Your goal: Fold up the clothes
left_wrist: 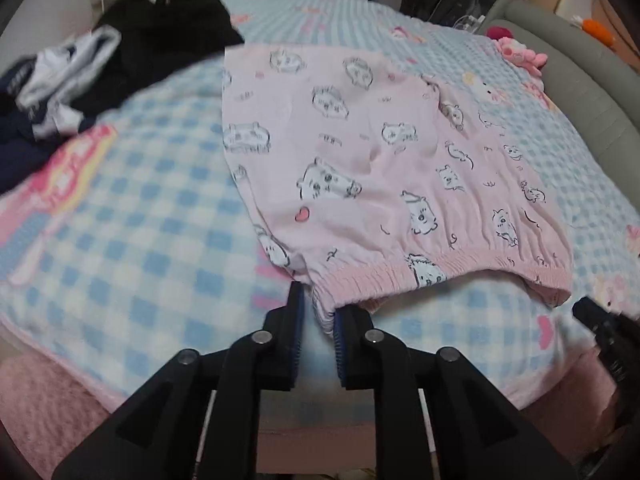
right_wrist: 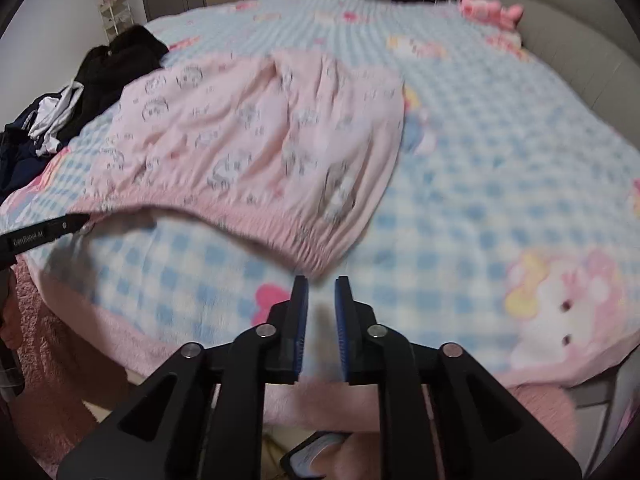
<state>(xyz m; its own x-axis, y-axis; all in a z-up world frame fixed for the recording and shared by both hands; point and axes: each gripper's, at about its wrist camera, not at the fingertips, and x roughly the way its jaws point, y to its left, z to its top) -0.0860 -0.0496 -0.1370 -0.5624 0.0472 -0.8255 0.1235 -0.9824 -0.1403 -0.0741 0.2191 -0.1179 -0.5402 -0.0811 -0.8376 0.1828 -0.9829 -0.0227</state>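
Lying across the middle of both frames, one pink garment [left_wrist: 360,152] with cartoon prints rests on one blue-checked blanket [left_wrist: 140,220], its elastic waistband toward the lower edge. Left gripper [left_wrist: 318,312]: jaws slightly spread, waistband corner between them, pads not visibly pressing. Right gripper [right_wrist: 321,286]: jaws slightly spread, empty, just below the other waistband corner. One heap of dark and white clothes [left_wrist: 80,72] occupies the upper left; one pink plush toy [right_wrist: 490,10] sits at upper right beside the grey headboard [right_wrist: 560,20].
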